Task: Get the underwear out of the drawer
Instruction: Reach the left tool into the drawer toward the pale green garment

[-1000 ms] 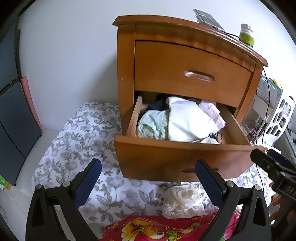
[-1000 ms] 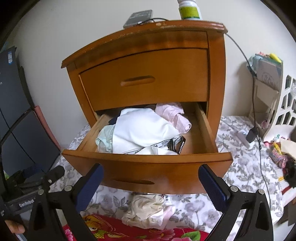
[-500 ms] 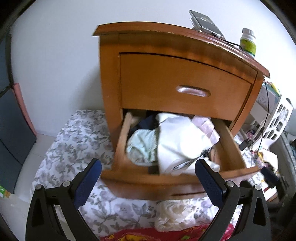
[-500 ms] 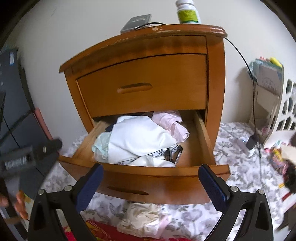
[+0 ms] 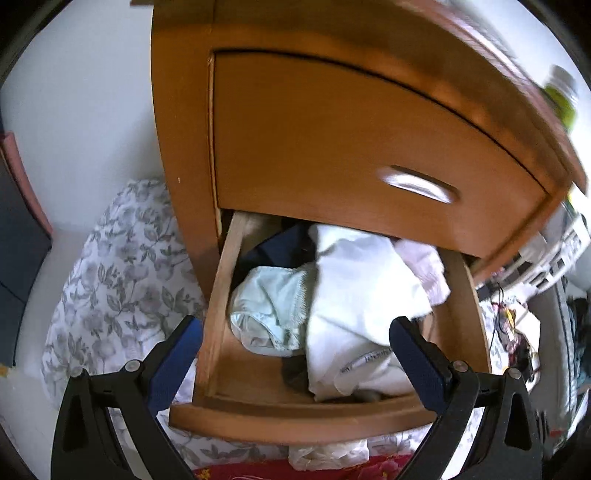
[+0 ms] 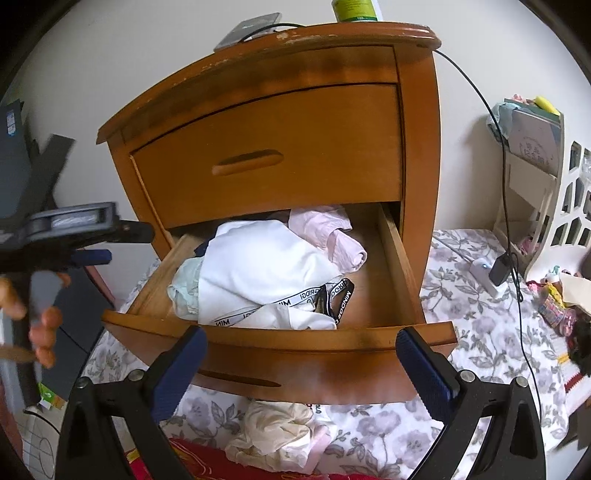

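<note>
The nightstand's lower drawer (image 5: 295, 417) (image 6: 280, 341) stands pulled out. Inside lie mint-green underwear (image 5: 269, 310) (image 6: 184, 288) at the left, a big white garment (image 5: 362, 295) (image 6: 258, 269) in the middle, a pink piece (image 5: 424, 269) (image 6: 332, 236) at the back right, and a black lettered waistband (image 6: 332, 295). My left gripper (image 5: 295, 350) hangs open just over the drawer's front, its fingers either side of the mint underwear and white garment. My right gripper (image 6: 301, 350) is open in front of the drawer face, holding nothing.
The upper drawer (image 6: 266, 162) is shut. A bottle (image 6: 354, 7) and a phone (image 6: 251, 29) sit on top, with a cable running down the right side. A cream crumpled cloth (image 6: 280, 432) lies on the floral sheet (image 6: 480, 332) below the drawer. A white rack (image 6: 535, 184) stands right.
My left gripper has come forward and over the drawer, so the clothes now fill its view. The right gripper has edged a little closer. Both stay open.
</note>
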{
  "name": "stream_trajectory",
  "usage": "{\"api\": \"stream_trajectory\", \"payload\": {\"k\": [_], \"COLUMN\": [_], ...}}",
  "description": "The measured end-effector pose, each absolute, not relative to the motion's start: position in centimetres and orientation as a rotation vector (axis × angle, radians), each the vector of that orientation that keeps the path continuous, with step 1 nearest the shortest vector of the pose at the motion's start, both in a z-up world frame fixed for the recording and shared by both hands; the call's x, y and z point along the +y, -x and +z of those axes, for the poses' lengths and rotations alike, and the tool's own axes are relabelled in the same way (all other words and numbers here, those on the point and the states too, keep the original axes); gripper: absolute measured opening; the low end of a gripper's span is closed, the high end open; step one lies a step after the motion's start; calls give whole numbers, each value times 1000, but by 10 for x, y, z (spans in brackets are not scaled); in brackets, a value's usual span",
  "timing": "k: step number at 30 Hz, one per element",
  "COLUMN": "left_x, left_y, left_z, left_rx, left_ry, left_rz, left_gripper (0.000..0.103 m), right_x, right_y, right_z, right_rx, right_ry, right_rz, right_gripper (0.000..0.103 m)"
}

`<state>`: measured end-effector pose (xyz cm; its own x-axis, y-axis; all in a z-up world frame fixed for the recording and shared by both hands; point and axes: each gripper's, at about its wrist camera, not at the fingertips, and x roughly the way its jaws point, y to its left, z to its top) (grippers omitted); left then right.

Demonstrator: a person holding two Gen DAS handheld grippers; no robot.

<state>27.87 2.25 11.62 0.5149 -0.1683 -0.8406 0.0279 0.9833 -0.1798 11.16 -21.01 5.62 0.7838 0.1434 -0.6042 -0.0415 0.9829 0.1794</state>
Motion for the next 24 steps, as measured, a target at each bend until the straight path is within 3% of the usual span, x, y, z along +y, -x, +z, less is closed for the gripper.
{"api": "stream_trajectory", "payload": {"k": [2, 4, 12, 19, 24], "left_x": [22, 21, 19, 13, 13], "left_y": [-289, -296, -322, -331, -337], "left_z": [110, 103, 68, 45, 40], "left_rx": [1051, 1084, 1179, 1235, 1247], "left_ry": [152, 163, 155, 116, 102], "left_rz": [-111, -118, -47, -26, -8], "left_gripper": [94, 81, 74, 55, 50], "right_x": [-210, -209, -210, -210, -212], "right_y": [-113, -115, -120, -120, -117], "right_z": [55, 52, 40, 39, 42], "right_rx": [667, 677, 712, 707, 696], "right_ry": [-159, -156, -144, -137, -139], "right_rz": [104, 105, 93, 97, 89], "right_gripper": [103, 103, 103, 103, 103]}}
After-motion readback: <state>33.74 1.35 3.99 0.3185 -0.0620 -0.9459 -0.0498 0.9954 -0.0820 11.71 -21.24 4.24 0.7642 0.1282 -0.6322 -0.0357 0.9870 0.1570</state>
